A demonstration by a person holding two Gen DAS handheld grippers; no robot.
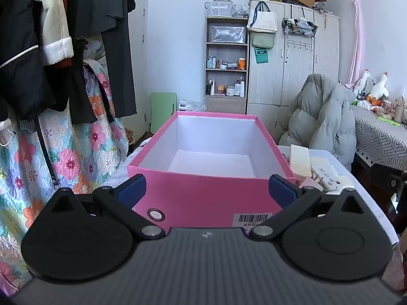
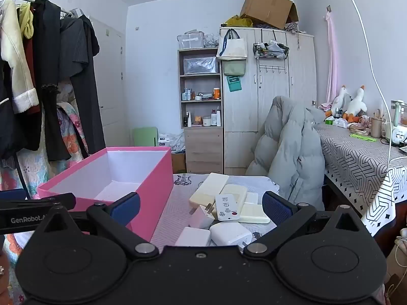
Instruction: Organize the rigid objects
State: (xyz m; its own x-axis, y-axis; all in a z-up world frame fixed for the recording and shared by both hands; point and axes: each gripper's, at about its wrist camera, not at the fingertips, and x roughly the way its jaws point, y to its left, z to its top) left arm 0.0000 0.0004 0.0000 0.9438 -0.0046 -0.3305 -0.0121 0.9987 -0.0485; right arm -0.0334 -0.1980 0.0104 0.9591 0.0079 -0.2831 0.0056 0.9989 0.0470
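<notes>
Both grippers idle, jaws spread wide, nothing between them. Left gripper (image 1: 207, 188) sits centre-low in its frame, squared up on the near wall of the pink box (image 1: 201, 198). Right gripper (image 2: 201, 207) hangs centre-low in its frame over the pile.

Pile sits lower centre of the right view, on the bedsheet (image 2: 173, 211), just right of the box: a white remote (image 2: 227, 207) lying on top of cream bars (image 2: 208, 189), a pink plug (image 2: 201, 216) at its left edge, two white chargers (image 2: 230, 232) nearest the camera.

Risks, as I read it:
- Pieces overlap and touch. Grabbing the remote likely drags or tips whatever is under it.
- Smooth rounded chargers could squirt out of the pads if pinched off-centre.
- Soft sheet gives under pressure, so a low approach may snag fabric.
- Box is light cardboard; a knock from the left gripper could shove it.

Box: open-topped, white inside, empty as far as visible; near floor strip hidden behind the wall.
</notes>
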